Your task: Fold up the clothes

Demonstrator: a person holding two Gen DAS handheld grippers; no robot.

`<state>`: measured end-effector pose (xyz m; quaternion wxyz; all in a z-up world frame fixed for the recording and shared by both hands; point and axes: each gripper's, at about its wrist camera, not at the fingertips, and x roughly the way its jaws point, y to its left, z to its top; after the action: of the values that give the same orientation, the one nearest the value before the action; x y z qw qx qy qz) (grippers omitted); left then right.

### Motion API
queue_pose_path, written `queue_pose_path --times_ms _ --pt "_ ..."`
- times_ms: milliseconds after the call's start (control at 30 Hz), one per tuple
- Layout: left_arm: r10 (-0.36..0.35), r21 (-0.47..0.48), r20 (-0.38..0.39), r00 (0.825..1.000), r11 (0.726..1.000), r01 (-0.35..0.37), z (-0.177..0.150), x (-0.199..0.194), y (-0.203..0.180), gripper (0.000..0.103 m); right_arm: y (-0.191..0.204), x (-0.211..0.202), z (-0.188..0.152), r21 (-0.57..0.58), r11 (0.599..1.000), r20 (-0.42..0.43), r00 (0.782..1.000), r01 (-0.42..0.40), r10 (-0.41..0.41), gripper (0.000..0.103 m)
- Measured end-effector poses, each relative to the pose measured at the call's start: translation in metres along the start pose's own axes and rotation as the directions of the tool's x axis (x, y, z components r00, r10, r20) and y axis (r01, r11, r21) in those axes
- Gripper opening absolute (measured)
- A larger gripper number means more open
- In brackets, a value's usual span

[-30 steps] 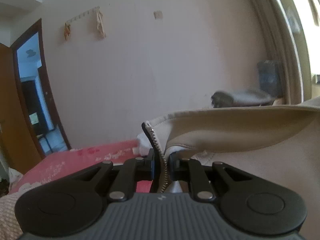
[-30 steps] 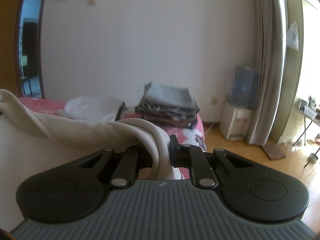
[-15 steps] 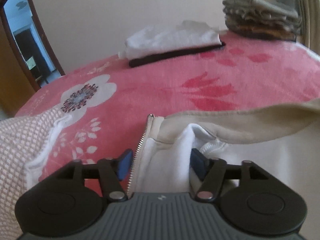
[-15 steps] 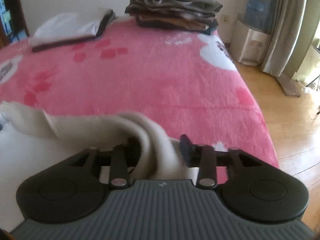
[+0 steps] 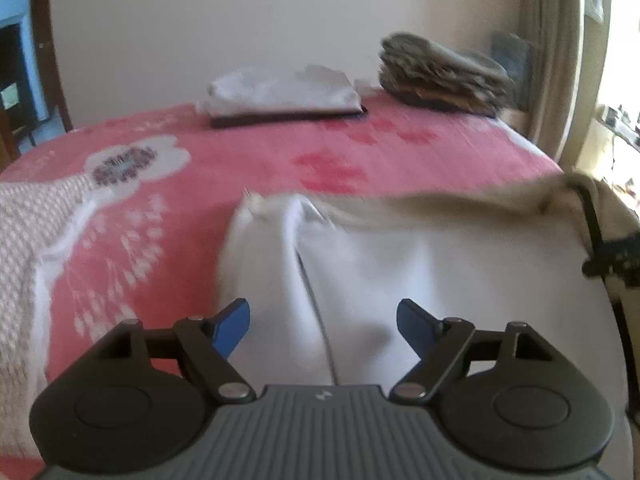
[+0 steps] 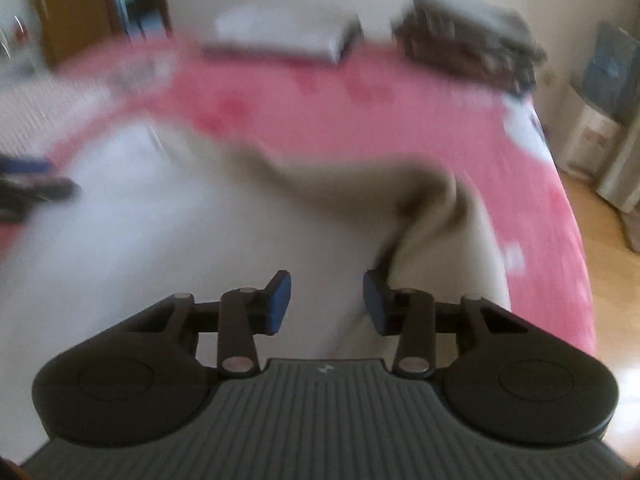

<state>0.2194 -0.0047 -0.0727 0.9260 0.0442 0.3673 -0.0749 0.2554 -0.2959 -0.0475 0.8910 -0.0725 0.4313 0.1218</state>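
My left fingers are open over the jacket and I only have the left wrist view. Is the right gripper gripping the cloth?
Observer: No. The right gripper has its fingers apart and closing, and the jacket lies between them unpinched.
Operator: How does the cloth lie on that side?
Observer: Not flat. A bunched beige fold rises just ahead of the right-hand finger.
Operator: Is it near the bed's edge?
Observer: Yes, the jacket's side lies close to the right edge of the pink blanket, with wooden floor beyond.
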Motion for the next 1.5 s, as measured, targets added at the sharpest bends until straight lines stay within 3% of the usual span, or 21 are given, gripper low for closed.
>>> queue_pose_path --times_ms 100,133,233,300,333,400,433,500,567,633,733,800,900,967,1067,1133,1200,1267,1333,1433,1500 --pt "-0.001 0.049 0.021 1.000 0.999 0.000 -0.015 -0.004 -0.014 0.081 0.006 -0.023 -0.019 -0.033 0.997 -0.001 0.997 0.072 -0.072 0.040" --pt "-0.004 0.062 0.022 1.000 0.998 0.003 -0.019 -0.003 -0.017 0.081 0.009 -0.028 -0.025 -0.049 0.995 -0.005 0.996 0.088 -0.088 0.046" --pt "0.000 0.100 0.020 1.000 0.995 -0.002 -0.028 0.000 -0.026 0.082 0.020 -0.031 -0.043 -0.087 0.990 -0.045 0.992 0.113 -0.118 0.078" --pt "0.013 0.120 0.023 1.000 0.993 -0.016 -0.033 0.003 -0.031 0.082 0.024 -0.010 -0.055 -0.122 0.985 -0.085 0.988 0.119 -0.130 0.080" --pt "0.018 0.126 0.027 0.999 0.992 -0.022 -0.034 0.005 -0.032 0.082 0.023 -0.004 -0.060 -0.129 0.986 -0.069 0.990 0.110 -0.120 0.076" --pt "0.021 0.125 0.032 0.999 0.992 -0.025 -0.036 0.007 -0.033 0.082 0.016 -0.002 -0.066 -0.101 0.991 -0.029 0.996 0.087 -0.090 0.051" --pt "0.021 0.121 0.033 0.999 0.992 -0.025 -0.037 0.009 -0.032 0.082 0.011 -0.006 -0.064 -0.062 0.995 -0.022 0.996 0.081 -0.083 0.021" --pt "0.020 0.107 0.032 0.999 0.994 -0.024 -0.037 0.011 -0.030 0.082 0.000 -0.024 -0.061 0.001 0.999 0.005 0.999 0.047 -0.047 0.012" --pt "0.015 0.090 0.031 0.999 0.996 -0.018 -0.037 0.012 -0.028 0.082 -0.017 -0.052 -0.056 0.098 0.992 0.066 0.996 -0.074 0.068 0.011" --pt "0.012 0.079 0.030 0.999 0.997 -0.015 -0.038 0.012 -0.026 0.082 -0.042 -0.078 -0.051 0.198 0.958 0.167 0.970 -0.208 0.176 0.011" --pt "0.008 0.078 0.027 1.000 0.997 -0.010 -0.038 0.012 -0.025 0.082 -0.092 -0.104 -0.047 0.338 0.886 0.319 0.925 -0.316 0.208 0.011" --pt "0.006 0.077 0.024 1.000 0.997 -0.008 -0.038 0.011 -0.025 0.082 -0.129 -0.106 -0.052 0.430 0.847 0.371 0.917 -0.311 0.149 0.011" --pt "0.013 0.085 0.016 1.000 0.996 -0.014 -0.037 0.013 -0.026 0.082 -0.190 -0.077 -0.070 0.611 0.748 0.341 0.939 -0.260 0.047 0.013" --pt "0.018 0.092 0.011 1.000 0.996 -0.019 -0.037 0.015 -0.028 0.082 -0.217 -0.045 -0.084 0.715 0.680 0.241 0.970 -0.160 -0.025 0.021" --pt "0.020 0.095 0.007 1.000 0.995 -0.021 -0.036 0.016 -0.028 0.083 -0.232 -0.011 -0.095 0.768 0.640 0.093 0.994 -0.031 -0.063 0.044" --pt "0.017 0.090 0.007 1.000 0.996 -0.018 -0.035 0.016 -0.026 0.083 -0.230 -0.023 -0.100 0.798 0.602 0.127 0.985 -0.032 -0.115 0.049" --pt "0.016 0.085 0.007 1.000 0.996 -0.016 -0.036 0.016 -0.026 0.083 -0.221 -0.052 -0.103 0.805 0.592 0.203 0.959 -0.049 -0.197 0.050" --pt "0.016 0.082 0.008 1.000 0.996 -0.017 -0.036 0.017 -0.026 0.084 -0.203 -0.086 -0.099 0.753 0.656 0.278 0.931 -0.057 -0.237 0.052" --pt "0.018 0.079 0.008 1.000 0.997 -0.019 -0.036 0.018 -0.026 0.084 -0.172 -0.110 -0.088 0.630 0.774 0.306 0.936 -0.064 -0.172 0.052" --pt "0.026 0.079 0.006 1.000 0.997 -0.027 -0.037 0.019 -0.028 0.085 -0.103 -0.128 -0.077 0.359 0.923 0.279 0.960 -0.139 0.036 0.052" --pt "0.032 0.081 0.007 0.999 0.996 -0.033 -0.037 0.019 -0.029 0.086 -0.049 -0.132 -0.078 0.151 0.965 0.222 0.959 -0.214 0.178 0.052"
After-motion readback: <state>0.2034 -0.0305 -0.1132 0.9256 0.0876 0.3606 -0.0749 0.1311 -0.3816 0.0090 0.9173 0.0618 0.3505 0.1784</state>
